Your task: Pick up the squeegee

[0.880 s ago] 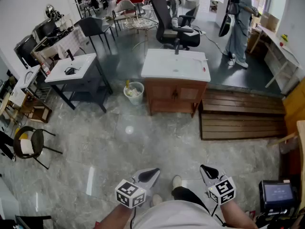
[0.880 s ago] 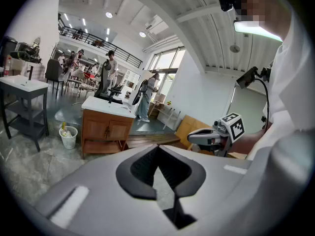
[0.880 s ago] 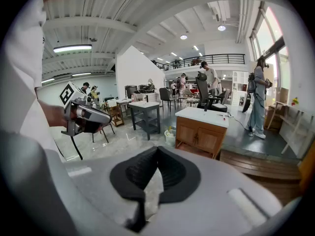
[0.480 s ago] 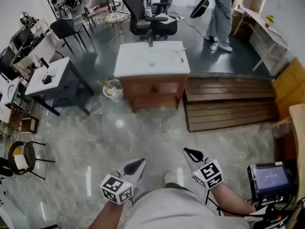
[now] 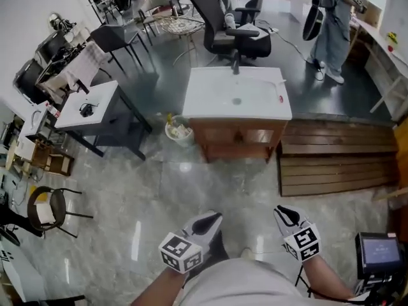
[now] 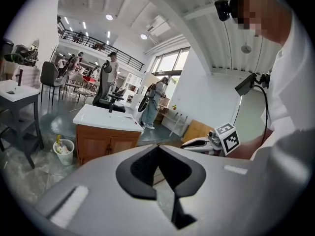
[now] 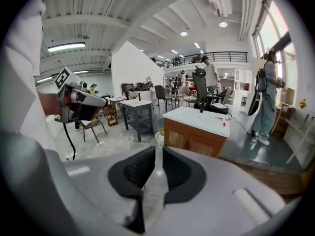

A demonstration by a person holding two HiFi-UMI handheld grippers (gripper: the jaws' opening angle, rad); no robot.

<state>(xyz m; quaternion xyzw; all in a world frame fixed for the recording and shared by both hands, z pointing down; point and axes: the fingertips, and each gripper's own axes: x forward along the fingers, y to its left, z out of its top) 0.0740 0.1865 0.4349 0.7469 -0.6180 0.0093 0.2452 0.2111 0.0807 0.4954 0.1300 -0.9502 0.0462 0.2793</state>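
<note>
Left gripper (image 6: 157, 149): my pads meet tip to tip, nothing between them. Right gripper (image 7: 156, 156): my pads stand a thin slit apart, bare floor showing through, nothing held. Both hang over open marble floor (image 5: 159, 196) in front of the sink cabinet (image 5: 236, 136), well apart from it. On the cabinet's white counter, at the right edge: a small red item (image 5: 279, 99), too small to confirm as the squeegee. Left of the cabinet: a bucket (image 5: 178, 131). Right, just beside it: wooden platforms (image 5: 338, 164). Behind: an office chair (image 5: 233, 37).
</note>
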